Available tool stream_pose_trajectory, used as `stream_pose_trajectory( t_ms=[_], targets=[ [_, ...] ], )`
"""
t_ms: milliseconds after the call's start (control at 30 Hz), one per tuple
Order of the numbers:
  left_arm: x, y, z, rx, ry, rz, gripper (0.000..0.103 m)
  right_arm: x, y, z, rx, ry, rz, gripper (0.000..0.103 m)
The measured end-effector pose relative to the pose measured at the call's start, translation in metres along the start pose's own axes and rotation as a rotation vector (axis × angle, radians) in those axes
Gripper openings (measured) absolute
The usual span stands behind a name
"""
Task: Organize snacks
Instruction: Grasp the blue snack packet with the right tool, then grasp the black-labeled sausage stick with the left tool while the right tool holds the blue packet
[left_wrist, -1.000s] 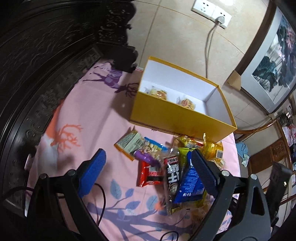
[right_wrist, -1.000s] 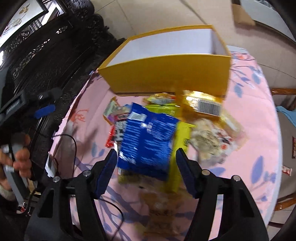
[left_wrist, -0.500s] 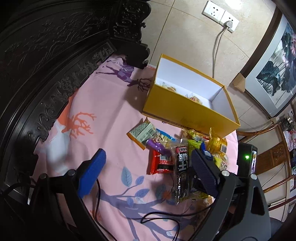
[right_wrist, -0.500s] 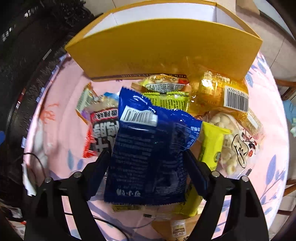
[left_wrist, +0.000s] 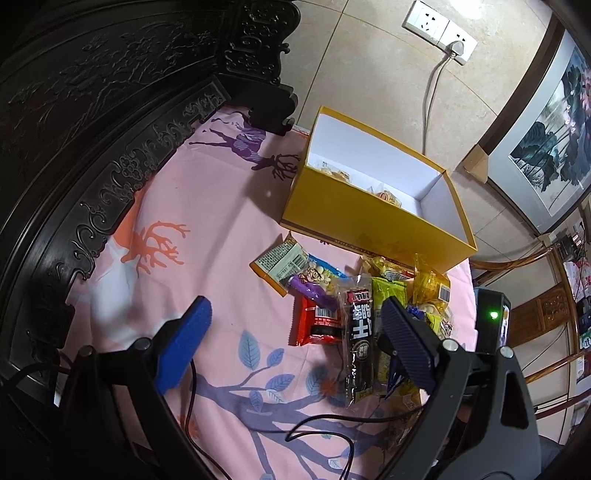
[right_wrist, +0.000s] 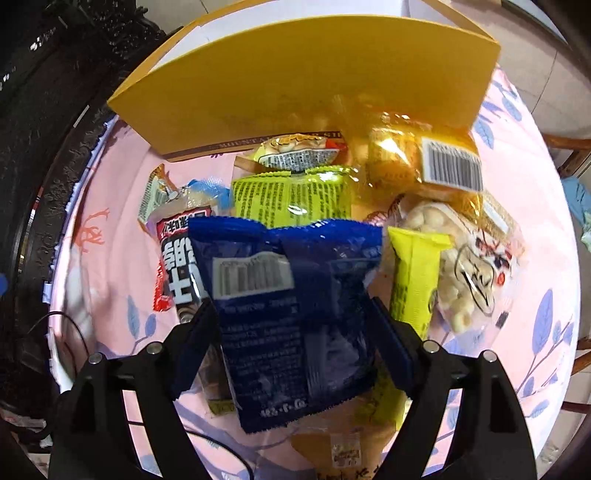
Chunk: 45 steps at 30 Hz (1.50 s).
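The right hand-held gripper (right_wrist: 291, 343) stood wide astride the blue packet (right_wrist: 291, 306), its jaws having just been opening, probably readying a grasp. The packet topped the snack pile before the yellow box (right_wrist: 303, 77). Compared with a second before, the gripper sat lower and closer.

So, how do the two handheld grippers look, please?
Both have black plastic frames with silver screws. The left gripper has blue ribbed pads, one bright, one darker, and a thin black cable nearby. The right gripper has dark blue pads.
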<state>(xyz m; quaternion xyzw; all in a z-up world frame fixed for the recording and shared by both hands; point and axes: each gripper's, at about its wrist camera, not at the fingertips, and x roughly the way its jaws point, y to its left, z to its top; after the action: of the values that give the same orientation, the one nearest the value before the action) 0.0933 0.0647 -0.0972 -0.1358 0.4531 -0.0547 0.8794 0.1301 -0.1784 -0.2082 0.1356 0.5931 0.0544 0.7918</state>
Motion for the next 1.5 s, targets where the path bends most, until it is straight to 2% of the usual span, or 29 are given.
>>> stream_pose_trajectory(
  t_ms=[100,200,267,333,533,667,833,1033,1200,1300,1500],
  targets=[
    [0.002,-0.003,0.0,0.007,0.007,-0.001,0.095,-0.004,-0.011,-0.007,0.006,-0.011,0.056,0.083],
    [0.007,-0.008,-0.002,0.023,0.022,-0.002,0.095,-0.007,-0.014,-0.01,0.001,-0.018,0.073,0.081],
    [0.01,-0.012,-0.003,0.037,0.033,-0.006,0.095,-0.009,-0.016,-0.011,-0.002,-0.02,0.073,0.075],
    [0.013,-0.017,-0.005,0.053,0.045,-0.008,0.095,-0.012,-0.018,-0.011,-0.002,-0.025,0.081,0.058],
    [0.025,-0.028,-0.011,0.097,0.086,-0.005,0.095,-0.039,-0.032,-0.014,0.021,-0.087,0.178,0.045],
    [0.042,-0.038,-0.018,0.13,0.145,0.0,0.095,-0.065,-0.043,-0.02,0.057,-0.132,0.22,0.044],
    [0.071,-0.061,-0.031,0.203,0.215,-0.004,0.095,-0.097,-0.056,-0.028,0.063,-0.207,0.222,0.044],
    [0.109,-0.085,-0.051,0.289,0.311,-0.01,0.094,-0.109,-0.067,-0.028,0.107,-0.23,0.22,0.044],
    [0.134,-0.09,-0.064,0.291,0.392,0.012,0.072,-0.109,-0.079,-0.031,0.151,-0.226,0.218,0.044],
    [0.146,-0.089,-0.069,0.282,0.43,0.025,0.064,-0.11,-0.083,-0.032,0.164,-0.227,0.218,0.044],
    [0.161,-0.088,-0.073,0.276,0.469,0.037,0.057,-0.108,-0.085,-0.033,0.178,-0.221,0.218,0.044]
  ],
)
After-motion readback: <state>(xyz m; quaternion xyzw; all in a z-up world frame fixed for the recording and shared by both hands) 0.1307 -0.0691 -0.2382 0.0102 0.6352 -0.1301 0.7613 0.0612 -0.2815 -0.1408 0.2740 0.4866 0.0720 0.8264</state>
